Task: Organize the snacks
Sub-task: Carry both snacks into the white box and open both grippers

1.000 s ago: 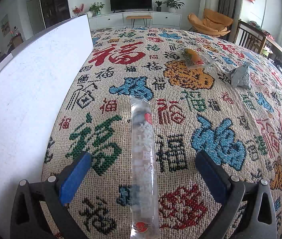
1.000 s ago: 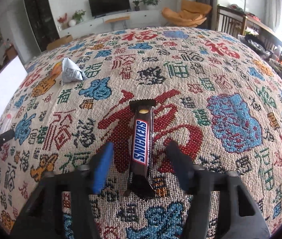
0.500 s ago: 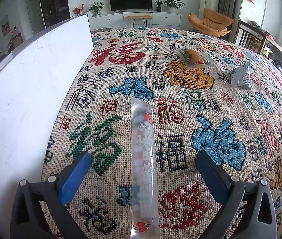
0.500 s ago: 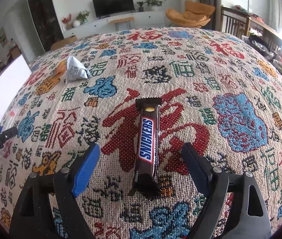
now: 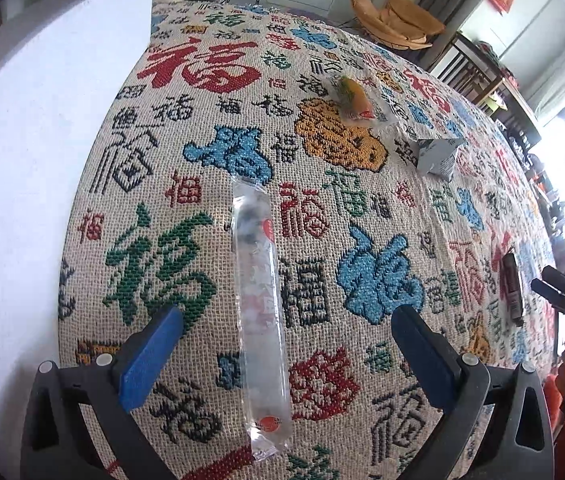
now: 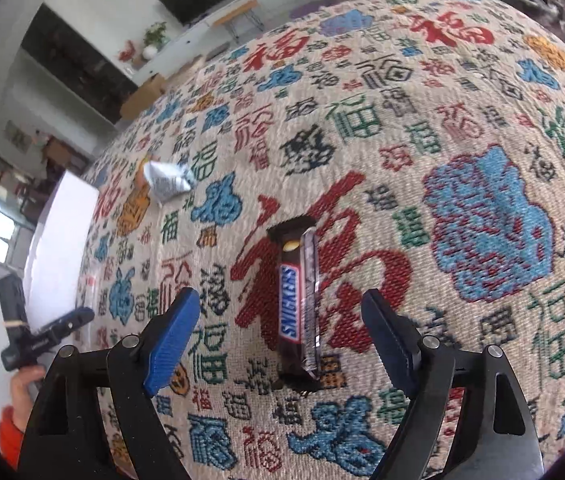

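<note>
Both cameras have tipped and rolled since the earlier frames, so the patterned cloth now sits skewed in each view, yet no snack has shifted on the desk (image 5: 382, 184). Left hand-held gripper (image 5: 282, 352) is released, its blue pads spread wide on either side of the long clear snack tube (image 5: 260, 312), which lies flat on the cloth running from near to far, touching neither pad. Right hand-held gripper (image 6: 278, 332) is likewise released, jaws standing wide apart with the Snickers bar (image 6: 296, 300) lying between them, apart from both pads.

Farther off, the orange snack packet (image 5: 356, 100) rests on the cloth, and the small grey-white pouch (image 5: 438, 156) sits to its right and a little nearer. A white board (image 5: 34, 140) stands along the left edge of the desk, close to the tube.

As a judgement, the task is barely under way: all four snacks visible lie scattered and well apart from one another, none gathered or placed in any container, and no container shows in either view. Two grasps look prepared but neither is made; picking up the tube and the bar, then dealing with the packet and pouch, all appears left to do
</note>
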A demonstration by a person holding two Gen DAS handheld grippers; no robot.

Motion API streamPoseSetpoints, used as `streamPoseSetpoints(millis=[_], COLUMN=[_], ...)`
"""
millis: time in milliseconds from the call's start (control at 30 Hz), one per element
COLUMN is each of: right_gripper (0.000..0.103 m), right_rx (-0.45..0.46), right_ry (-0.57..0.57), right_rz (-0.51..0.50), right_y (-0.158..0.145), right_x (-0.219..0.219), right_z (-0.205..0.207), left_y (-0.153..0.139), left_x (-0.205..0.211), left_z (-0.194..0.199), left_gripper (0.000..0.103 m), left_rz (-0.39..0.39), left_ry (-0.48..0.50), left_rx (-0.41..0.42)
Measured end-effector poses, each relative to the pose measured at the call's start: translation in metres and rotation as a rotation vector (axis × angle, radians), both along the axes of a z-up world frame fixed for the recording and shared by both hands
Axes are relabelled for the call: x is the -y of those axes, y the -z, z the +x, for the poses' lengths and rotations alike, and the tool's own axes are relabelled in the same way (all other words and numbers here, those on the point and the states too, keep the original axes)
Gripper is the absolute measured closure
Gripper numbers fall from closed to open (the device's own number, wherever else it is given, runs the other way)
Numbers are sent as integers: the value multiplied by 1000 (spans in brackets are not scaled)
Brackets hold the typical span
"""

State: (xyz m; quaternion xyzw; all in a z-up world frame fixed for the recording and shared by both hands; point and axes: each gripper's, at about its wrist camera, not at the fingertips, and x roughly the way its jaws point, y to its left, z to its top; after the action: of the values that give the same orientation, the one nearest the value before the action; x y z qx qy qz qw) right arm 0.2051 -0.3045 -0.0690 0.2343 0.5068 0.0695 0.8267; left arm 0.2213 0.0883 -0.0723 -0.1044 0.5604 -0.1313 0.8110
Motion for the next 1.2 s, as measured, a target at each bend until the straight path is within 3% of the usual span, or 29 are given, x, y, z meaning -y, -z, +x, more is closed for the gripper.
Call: streamPoseSetpoints(millis=[100,200,267,300,333,367,500,700,900,1100,1200], right_gripper=[18,18,24,34,48,54,85,86,85,85,85], right_rx=[-76,-125,-123,-125,-126,-130,-147,-64,64,218,278], right_ry=[-33,-75,-106,-121,-127,-132,-137,-119,-171,-291,-380], right_rz=[-24,-52,-95,-127,-144,-166,-277,-198,-139,-111,-77], right_y=[-3,0,1,2,3,7,16,-17,-67,-121,-146], right_x=[8,-2,-16,-26,-32,-38,-52,-49,-77,-143,-182], right_z=[13,16,17,19,20,24,32,4,-17,-28,-33], left_y=[0,2,4,2,1,0,-11,-40,-87,-169,-203], left_x=[10,28,35,34,33,32,18,7,5,-26,-57], left_z=[-8,-21,-28,-29,-30,-32,-41,-82,-124,-159,-170], left_gripper=[1,17,43,53,70,83,85,85,85,85,85], left_rz=[75,214,308,294,298,312,144,-170,-274,-349,-346], left_ry=[23,75,90,100,93,85,68,11,4,-21,-51], left_rx=[14,72,128,149,164,177,196,278,377,537,598])
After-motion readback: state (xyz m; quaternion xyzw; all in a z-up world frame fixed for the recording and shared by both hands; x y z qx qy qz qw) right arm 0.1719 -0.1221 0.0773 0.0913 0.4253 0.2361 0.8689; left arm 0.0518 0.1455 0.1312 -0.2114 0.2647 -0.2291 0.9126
